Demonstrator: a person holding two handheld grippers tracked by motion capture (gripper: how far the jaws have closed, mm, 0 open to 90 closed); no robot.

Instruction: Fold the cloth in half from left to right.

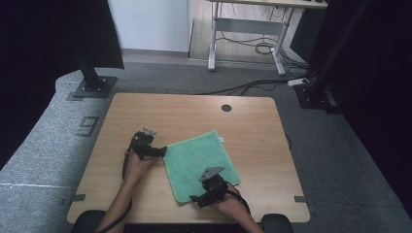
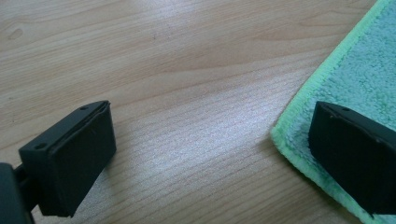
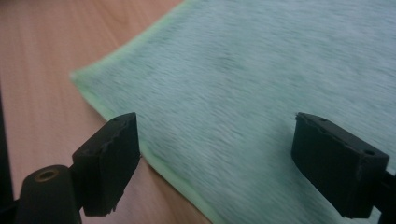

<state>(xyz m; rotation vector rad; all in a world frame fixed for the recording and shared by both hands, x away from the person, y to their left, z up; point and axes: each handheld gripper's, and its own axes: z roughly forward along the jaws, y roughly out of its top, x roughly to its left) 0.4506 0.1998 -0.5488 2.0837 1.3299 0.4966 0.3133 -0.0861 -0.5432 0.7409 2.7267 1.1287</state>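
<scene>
Two grippers at one green towel [image 1: 200,164] lying flat on the wooden table [image 1: 252,128], left gripper [image 1: 163,151] at its left corner, jaws apart, one over the hem, right gripper [image 1: 194,198] at the near edge, jaws wide astride the hem, nothing clamped.

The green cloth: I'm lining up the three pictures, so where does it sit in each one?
High view: the green cloth lies flat at the table's centre, between the two grippers.
Left gripper view: right edge, one corner under the right-hand jaw.
Right gripper view: spread across the upper right, its near edge running between the jaws.
Shared landmark: the cloth's bright green hem against the wooden table.
</scene>
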